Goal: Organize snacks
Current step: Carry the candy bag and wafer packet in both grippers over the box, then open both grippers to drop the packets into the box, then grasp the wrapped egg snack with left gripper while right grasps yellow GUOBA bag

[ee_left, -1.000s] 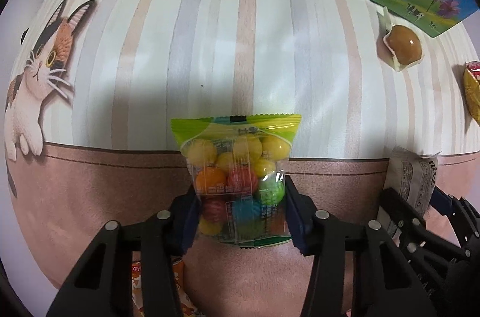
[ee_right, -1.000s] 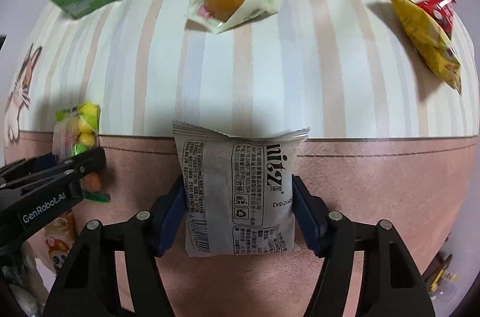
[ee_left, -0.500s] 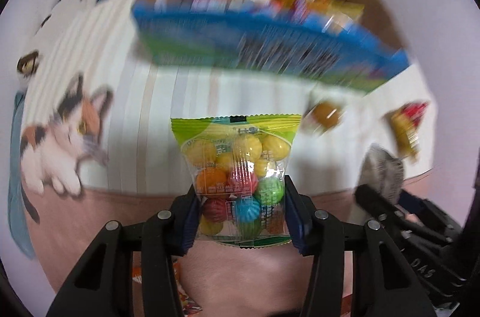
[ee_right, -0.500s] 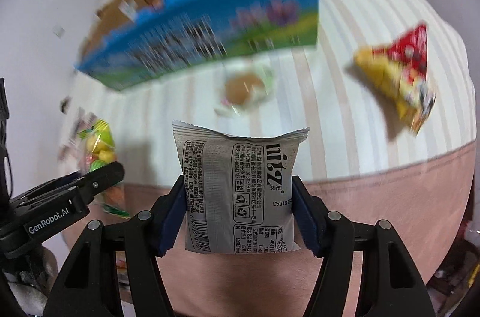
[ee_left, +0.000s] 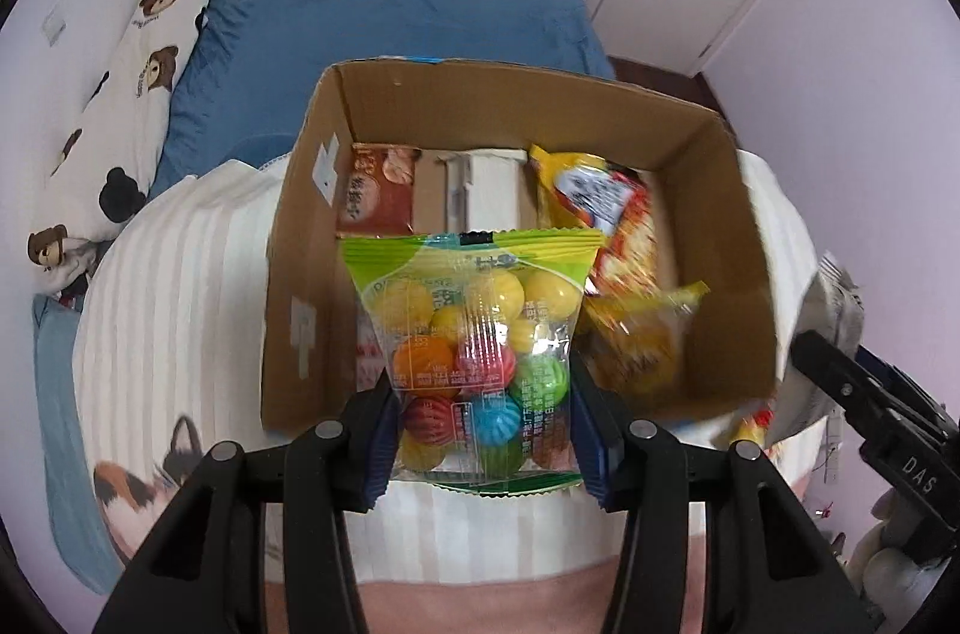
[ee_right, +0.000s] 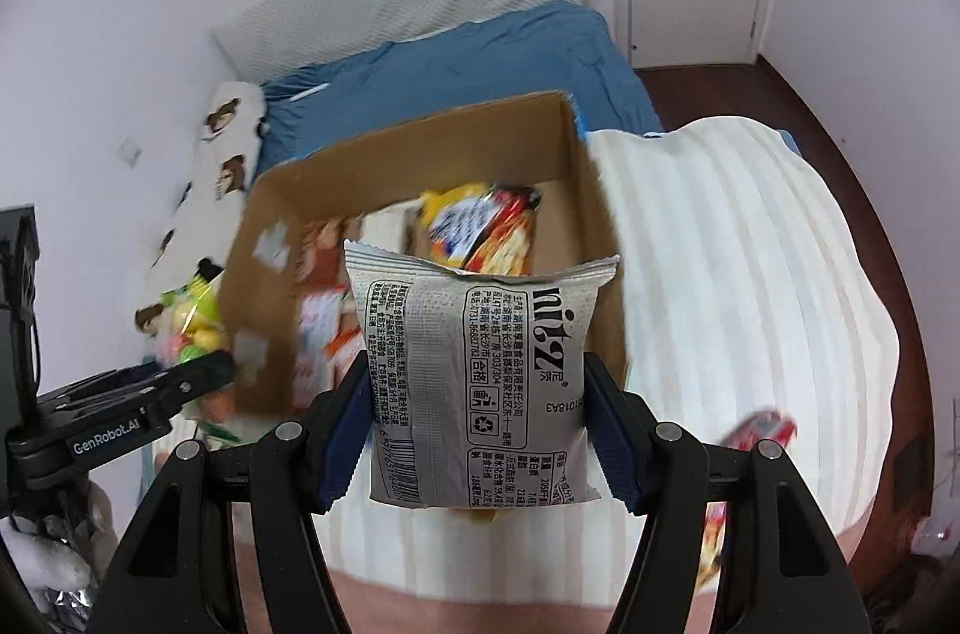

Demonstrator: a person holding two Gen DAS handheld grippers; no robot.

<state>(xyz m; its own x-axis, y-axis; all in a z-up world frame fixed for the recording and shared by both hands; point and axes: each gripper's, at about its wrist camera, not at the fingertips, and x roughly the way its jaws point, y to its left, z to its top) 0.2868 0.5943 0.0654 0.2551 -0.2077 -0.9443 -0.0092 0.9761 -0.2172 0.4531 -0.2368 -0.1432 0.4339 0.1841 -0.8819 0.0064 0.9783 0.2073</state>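
Candy first: we are gripping the clear bag of coloured candy balls (ee_left: 480,352) in the left gripper (ee_left: 483,439), its jaws pressed in on both sides of the bag's lower half, so the bag is standing upright above the fingers. Ahead of and below that gripper, the open cardboard box (ee_left: 300,274) is sitting on the striped blanket (ee_left: 180,286), already holding a brown packet (ee_left: 378,190) at its far left and a yellow and red snack bag (ee_left: 606,220) on its right. We are judging that the free floor just ahead of the fingertips is the best spot, so we are aiming to clear the near wall before letting go.

To the right, we are holding the silver packet (ee_right: 480,382) in the right gripper (ee_right: 480,439), its jaws clamped partway on the packet's lower sides. The box (ee_right: 600,286) is lying ahead and slightly left of it. Since both grippers are crowding one opening, we are thinking it wise to drop one bag at a time, low inside the walls, so nothing is bouncing out. A red wrapper (ee_right: 762,427) is lying on the blanket, right of this gripper.
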